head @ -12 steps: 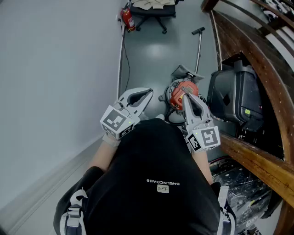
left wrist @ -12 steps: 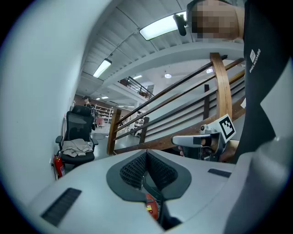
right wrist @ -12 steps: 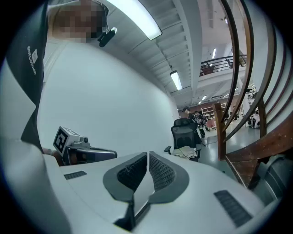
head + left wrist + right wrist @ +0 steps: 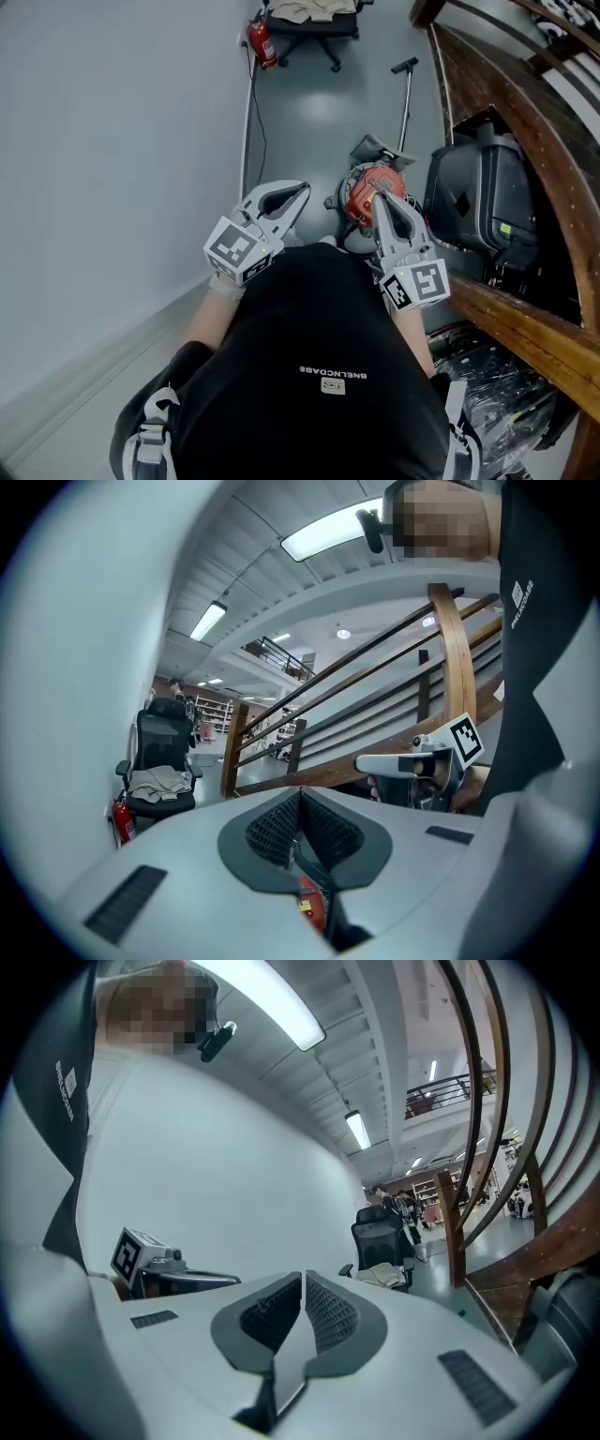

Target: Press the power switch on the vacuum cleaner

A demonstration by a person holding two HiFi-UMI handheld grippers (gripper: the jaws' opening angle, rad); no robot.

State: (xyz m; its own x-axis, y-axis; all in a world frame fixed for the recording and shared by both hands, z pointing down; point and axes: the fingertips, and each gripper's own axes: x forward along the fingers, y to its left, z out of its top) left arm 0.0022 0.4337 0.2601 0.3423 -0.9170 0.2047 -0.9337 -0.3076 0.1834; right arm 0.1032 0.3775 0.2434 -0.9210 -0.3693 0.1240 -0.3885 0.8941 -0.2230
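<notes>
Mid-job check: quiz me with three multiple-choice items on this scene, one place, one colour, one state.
1. Where is the vacuum cleaner? A) on a chair B) on the floor at the right gripper's tip C) behind the person
2. What colour is the fire extinguisher? A) red B) yellow C) blue
3. How do the left gripper's jaws stand? A) wide apart B) together, empty C) shut on a cable
Answers: 1 B, head view shows it there; 2 A, red cylinder by the wall; 3 B, they meet, nothing between.
</notes>
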